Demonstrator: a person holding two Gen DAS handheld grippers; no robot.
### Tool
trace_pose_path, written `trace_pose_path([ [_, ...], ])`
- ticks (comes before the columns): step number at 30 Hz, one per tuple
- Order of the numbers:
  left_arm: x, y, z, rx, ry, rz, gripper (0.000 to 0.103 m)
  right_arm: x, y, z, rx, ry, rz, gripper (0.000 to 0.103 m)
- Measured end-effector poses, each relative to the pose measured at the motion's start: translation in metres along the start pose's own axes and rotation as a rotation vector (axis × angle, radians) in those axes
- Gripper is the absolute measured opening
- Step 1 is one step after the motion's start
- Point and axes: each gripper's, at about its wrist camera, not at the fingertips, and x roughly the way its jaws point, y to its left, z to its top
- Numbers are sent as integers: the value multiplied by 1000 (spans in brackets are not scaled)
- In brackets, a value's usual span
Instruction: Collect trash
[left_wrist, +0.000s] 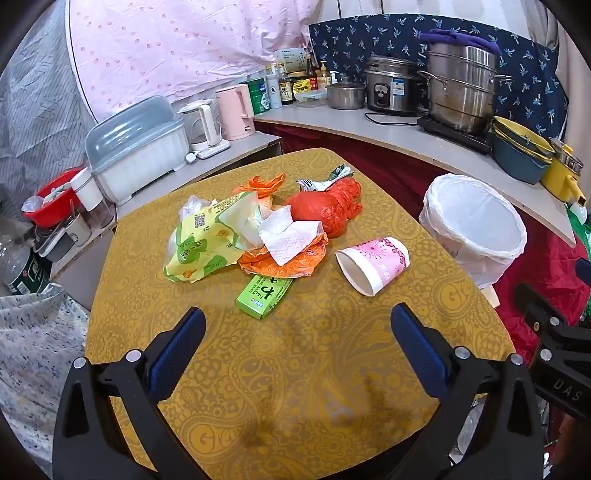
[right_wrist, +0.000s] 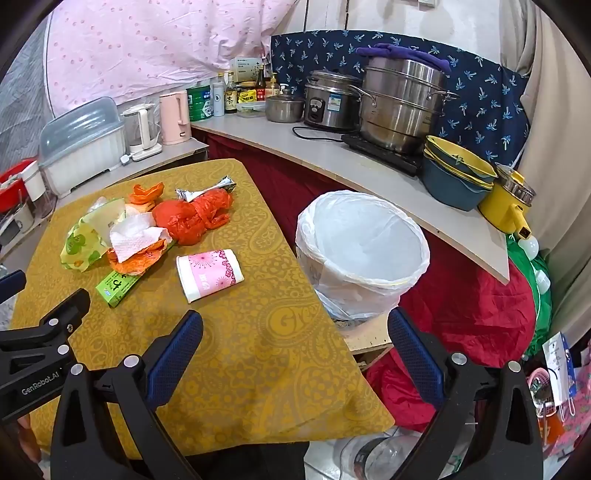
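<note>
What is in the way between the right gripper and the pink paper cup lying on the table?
Nothing visible. The right gripper, jaws wide open, hangs over bare tablecloth; the pink paper cup lies on its side ahead, apart from the trash pile.

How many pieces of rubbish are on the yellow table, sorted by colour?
Orange or red: 3, the knotted bag, wrapper, scrap
Green or yellow-green: 2, packet, box
White: 1, tissue
Pink: 1, paper cup
Silver: 1, foil wrapper
Total: 8
</note>
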Motion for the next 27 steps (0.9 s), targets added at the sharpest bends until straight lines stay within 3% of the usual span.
trace_pose_path([
  [27, -4, 2, 2, -13, -19, -8, 96, 1, 3, 0, -8, 5, -4, 96],
])
